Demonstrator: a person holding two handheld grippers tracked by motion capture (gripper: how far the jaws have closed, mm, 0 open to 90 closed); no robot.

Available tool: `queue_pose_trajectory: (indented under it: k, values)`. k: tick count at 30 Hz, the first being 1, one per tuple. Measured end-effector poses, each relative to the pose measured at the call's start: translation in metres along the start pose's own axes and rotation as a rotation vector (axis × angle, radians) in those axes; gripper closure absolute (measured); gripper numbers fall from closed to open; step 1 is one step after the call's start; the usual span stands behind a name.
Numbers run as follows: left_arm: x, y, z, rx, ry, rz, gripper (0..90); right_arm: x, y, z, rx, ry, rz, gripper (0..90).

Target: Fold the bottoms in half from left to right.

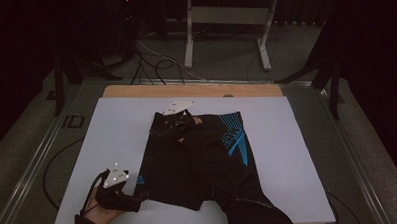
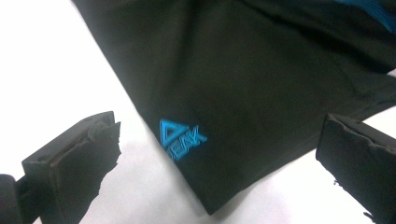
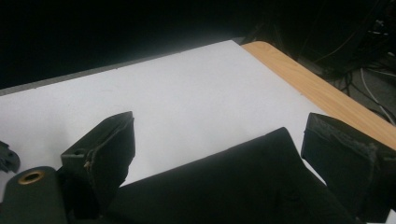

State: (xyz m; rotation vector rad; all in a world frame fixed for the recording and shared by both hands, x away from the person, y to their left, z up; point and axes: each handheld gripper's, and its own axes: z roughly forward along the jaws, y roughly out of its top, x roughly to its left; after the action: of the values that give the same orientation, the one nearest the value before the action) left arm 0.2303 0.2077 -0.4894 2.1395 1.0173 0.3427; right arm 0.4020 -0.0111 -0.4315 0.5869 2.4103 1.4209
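The black shorts (image 1: 198,159) lay flat mid-table on the white sheet (image 1: 112,130). The left gripper (image 2: 219,158) spread its jaws around their near-left corner, while the right gripper (image 3: 219,154) gaped over their far edge.

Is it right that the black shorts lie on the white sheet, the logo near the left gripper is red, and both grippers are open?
Not quite: the logo is blue, not red, as the left gripper view shows. The rest holds: the black shorts lie on the white sheet, and the left gripper and right gripper are both open.
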Motion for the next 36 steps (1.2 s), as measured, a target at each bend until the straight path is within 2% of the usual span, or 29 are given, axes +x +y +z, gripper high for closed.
queue_pose_trajectory:
  k: [6, 7, 9, 12, 17, 21, 26, 28, 29, 32, 34, 36]
  values:
    - [0.006, -0.004, 0.004, 0.042, -0.009, -0.02, 2.0, 0.002, -0.002, 0.007, 0.009, 0.009, 0.011, 10.0]
    - [0.007, -0.005, 0.005, 0.048, -0.006, -0.021, 2.8, 0.001, -0.002, 0.008, 0.01, 0.015, -0.002, 10.0]
    - [0.009, -0.007, 0.005, 0.047, 0.017, -0.026, 4.1, 0.001, -0.003, 0.01, 0.018, 0.013, 0.005, 10.0]
    - [0.011, -0.008, 0.003, 0.05, 0.012, -0.035, 5.4, 0.0, -0.004, 0.013, 0.018, 0.017, 0.006, 10.0]
    - [0.009, -0.01, 0.008, 0.093, -0.018, -0.017, 11.1, 0.0, -0.005, 0.018, 0.027, 0.016, 0.025, 10.0]
    - [0.01, -0.011, 0.009, 0.127, -0.029, -0.022, 19.6, 0.0, -0.006, 0.023, 0.036, 0.02, 0.004, 10.0]
    - [0.01, -0.013, 0.014, 0.151, -0.08, -0.028, 30.8, -0.002, -0.008, 0.026, 0.038, 0.021, 0.037, 10.0]
    - [0.009, -0.013, 0.014, 0.152, -0.076, -0.02, 32.9, -0.004, -0.01, 0.027, 0.045, 0.021, 0.031, 10.0]
    - [0.009, -0.013, 0.015, 0.148, -0.076, -0.025, 34.5, -0.003, -0.011, 0.028, 0.048, 0.019, 0.048, 10.0]
    - [0.005, -0.012, 0.016, 0.16, -0.058, 0.016, 38.3, -0.004, -0.014, 0.029, 0.056, 0.016, 0.04, 10.0]
    - [0.004, -0.011, 0.016, 0.169, -0.042, 0.025, 40.6, -0.004, -0.015, 0.03, 0.055, 0.018, 0.051, 10.0]
    - [0.004, -0.011, 0.016, 0.17, -0.028, 0.03, 45.2, -0.005, -0.016, 0.031, 0.057, 0.017, 0.041, 10.0]
